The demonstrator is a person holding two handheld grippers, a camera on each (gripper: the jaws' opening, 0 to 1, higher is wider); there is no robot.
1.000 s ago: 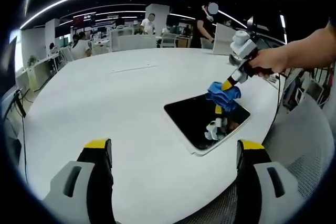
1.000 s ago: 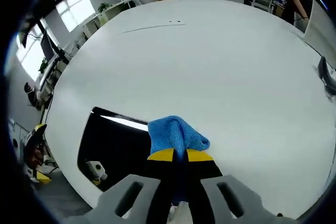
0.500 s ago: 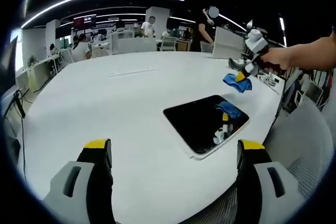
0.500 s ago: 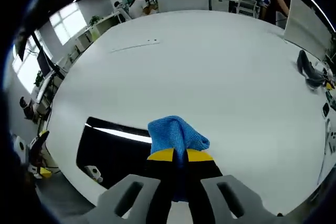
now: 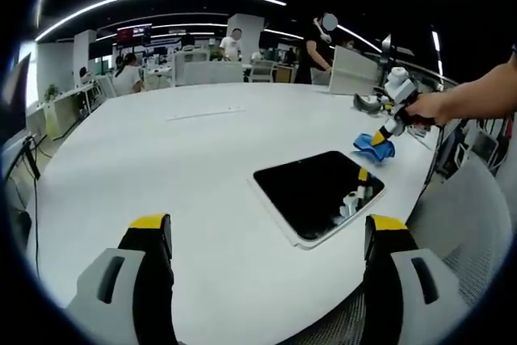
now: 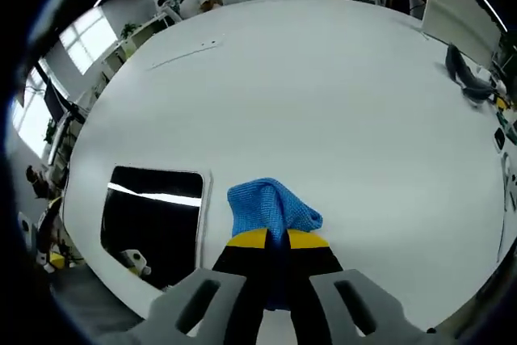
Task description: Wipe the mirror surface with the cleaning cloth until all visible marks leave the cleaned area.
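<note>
Right gripper [image 6: 275,240] has its yellow-tipped jaws clenched on the blue cleaning cloth [image 6: 271,206], which bunches up above the tips at about 12 o'clock from them in the right gripper view. In the left gripper view the same tool [image 5: 396,123] comes in from 3 o'clock, held by a person's hand [image 5: 430,108], with the cloth [image 5: 375,145] hanging at its tip over the white table [image 5: 161,159]; whether the cloth touches the tabletop there is hard to tell.

The mirror [image 5: 317,191] lies flat on the table, a dark rectangle in a pale frame, near the table's edge. In the left gripper view the cloth sits just beyond the mirror's far right corner, at about 2 o'clock from its centre, off the glass. In the right gripper view the mirror [image 6: 153,224] lies at about 9 o'clock from the cloth, apart from it, with bare table between them. Its surface reflects a ceiling light strip and a small image of a gripper.

Left gripper [image 5: 266,236] hovers above the near table edge, its two jaws spread wide apart and grasping nothing; the mirror lies ahead between them, toward 1 o'clock.

Across the table a dark object [image 6: 468,78] lies near the far rim, and people and desks fill the office behind.
</note>
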